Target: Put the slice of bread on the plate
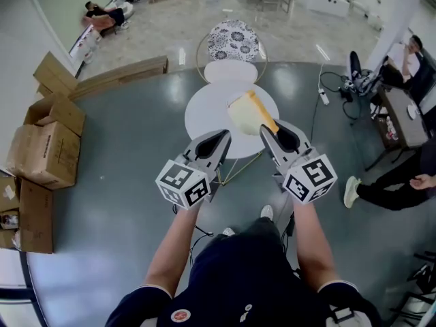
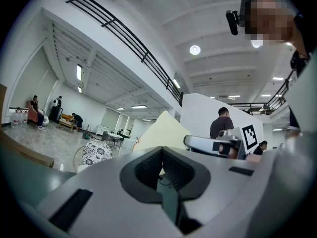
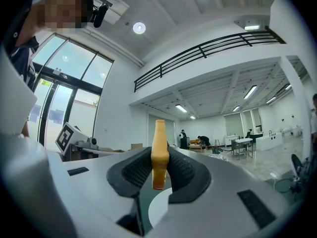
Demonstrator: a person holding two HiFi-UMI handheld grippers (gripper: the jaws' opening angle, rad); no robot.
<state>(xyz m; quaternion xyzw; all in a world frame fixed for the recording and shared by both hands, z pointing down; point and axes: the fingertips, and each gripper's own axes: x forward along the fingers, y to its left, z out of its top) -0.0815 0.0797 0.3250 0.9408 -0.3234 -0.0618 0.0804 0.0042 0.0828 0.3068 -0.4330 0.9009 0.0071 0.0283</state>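
Observation:
A slice of bread (image 1: pixel 246 112), pale with a tan crust, stands on edge over the round white table (image 1: pixel 204 118). My right gripper (image 1: pixel 267 129) is shut on its near edge. In the right gripper view the crust (image 3: pixel 159 148) sticks up between the two dark pads, with the table's white top (image 3: pixel 157 211) below. My left gripper (image 1: pixel 223 136) hovers beside it on the left, level, its jaws together with nothing in them. The left gripper view has the bread (image 2: pixel 161 130) just beyond its jaws (image 2: pixel 162 150). I cannot make out a plate on the white table top.
Behind the table stands a chair with a patterned cushion (image 1: pixel 233 41). Cardboard boxes (image 1: pixel 44 145) pile up at the left. At the right are a desk (image 1: pixel 402 118), cables on the floor (image 1: pixel 323 94) and a seated person's legs (image 1: pixel 388 186).

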